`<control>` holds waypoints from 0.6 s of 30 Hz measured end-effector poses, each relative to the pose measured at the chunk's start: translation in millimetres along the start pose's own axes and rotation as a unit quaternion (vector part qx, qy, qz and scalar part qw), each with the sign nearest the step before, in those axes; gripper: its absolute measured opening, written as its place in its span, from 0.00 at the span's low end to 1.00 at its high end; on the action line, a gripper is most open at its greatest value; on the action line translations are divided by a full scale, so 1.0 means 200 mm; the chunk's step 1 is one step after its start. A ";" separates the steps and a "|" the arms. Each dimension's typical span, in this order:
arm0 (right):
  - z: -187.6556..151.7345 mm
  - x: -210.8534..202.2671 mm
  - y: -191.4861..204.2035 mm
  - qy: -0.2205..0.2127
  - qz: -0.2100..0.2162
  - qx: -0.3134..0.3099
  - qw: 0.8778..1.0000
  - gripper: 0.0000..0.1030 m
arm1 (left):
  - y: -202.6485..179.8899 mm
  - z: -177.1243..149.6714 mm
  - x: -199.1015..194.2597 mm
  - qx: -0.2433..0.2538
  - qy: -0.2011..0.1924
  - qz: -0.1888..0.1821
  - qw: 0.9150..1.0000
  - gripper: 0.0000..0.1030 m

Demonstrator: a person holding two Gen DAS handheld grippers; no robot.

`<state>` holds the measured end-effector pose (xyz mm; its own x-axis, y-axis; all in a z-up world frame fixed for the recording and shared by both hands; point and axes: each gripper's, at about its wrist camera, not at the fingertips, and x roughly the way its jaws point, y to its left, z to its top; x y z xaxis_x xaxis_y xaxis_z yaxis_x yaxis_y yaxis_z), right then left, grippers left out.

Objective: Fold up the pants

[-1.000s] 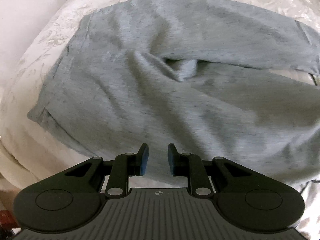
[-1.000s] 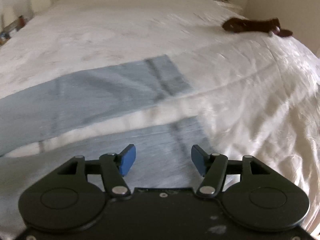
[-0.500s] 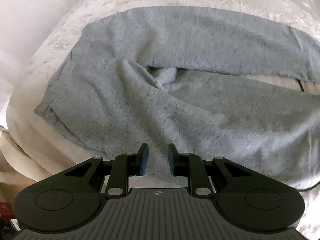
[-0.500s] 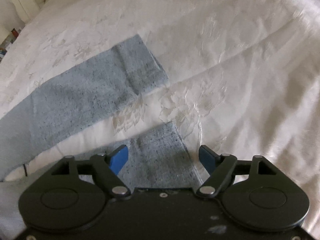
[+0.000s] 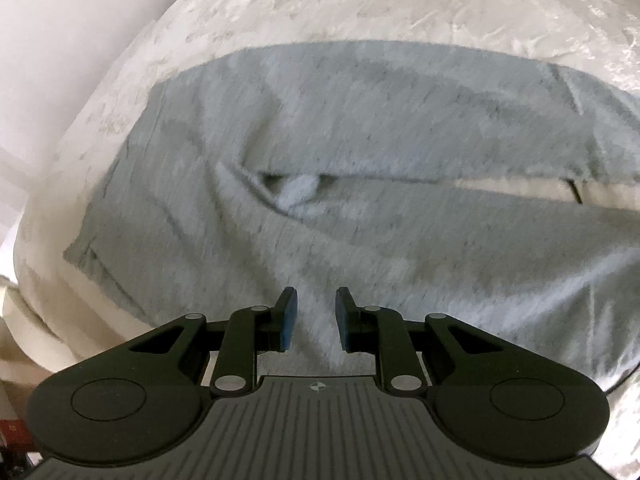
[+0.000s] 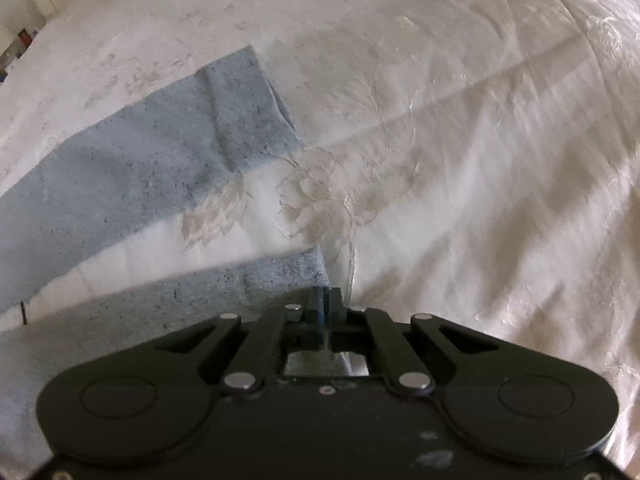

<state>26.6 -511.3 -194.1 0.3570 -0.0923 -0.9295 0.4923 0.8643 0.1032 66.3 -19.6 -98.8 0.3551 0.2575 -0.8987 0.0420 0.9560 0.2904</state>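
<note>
Pants (image 5: 360,160) lie spread on the bed (image 6: 460,140); our right gripper (image 6: 323,300) pinches the near leg's cuff at 6 o'clock for folding, our left gripper (image 5: 312,316) narrowly parted above the seat.

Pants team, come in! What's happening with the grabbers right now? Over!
Right gripper jaws shut on near pant-leg cuff. Left gripper jaws open over grey pants. Pants flat on white bedspread; nothing blocking.

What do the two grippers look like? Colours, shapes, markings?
Both are black, with linkage arms, silver pivot pins, round discs either side and blue pads. The left gripper has a ribbed grey body with a small crosshair mark; the right gripper has a plain, scuffed black body.
</note>
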 end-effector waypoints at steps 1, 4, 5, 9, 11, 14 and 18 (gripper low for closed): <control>0.00 -0.02 0.00 -0.007 0.003 0.002 1.000 0.08 | 0.00 0.01 -0.01 0.001 -0.005 -0.001 1.000 0.20; 0.00 -0.16 -0.03 -0.048 0.013 0.027 0.998 0.17 | 0.01 0.06 -0.04 0.009 -0.021 -0.002 1.000 0.20; 0.00 -0.23 -0.03 -0.069 0.019 0.032 0.997 0.25 | 0.02 0.08 -0.05 0.011 -0.027 -0.004 1.000 0.20; -0.01 -0.55 0.02 -0.160 0.020 -0.003 0.987 0.53 | 0.07 0.19 -0.08 0.017 -0.052 -0.013 0.998 0.20; 0.01 -0.69 0.10 -0.207 0.006 -0.041 0.978 0.53 | 0.10 0.27 -0.10 0.016 -0.067 -0.024 0.997 0.20; 0.06 -0.88 0.21 -0.283 -0.014 -0.063 0.957 0.74 | 0.16 0.42 -0.14 0.014 -0.095 -0.027 0.995 0.20; 0.11 -1.11 0.36 -0.445 -0.036 -0.060 0.893 1.00 | 0.25 0.61 -0.20 -0.003 -0.142 -0.032 0.989 0.20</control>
<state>-0.3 -439.5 27.2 0.8436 -0.4601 -0.2768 0.4700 0.8820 -0.0336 167.0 -0.1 -7.9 0.6001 0.1478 -0.7862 0.0674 0.9699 0.2338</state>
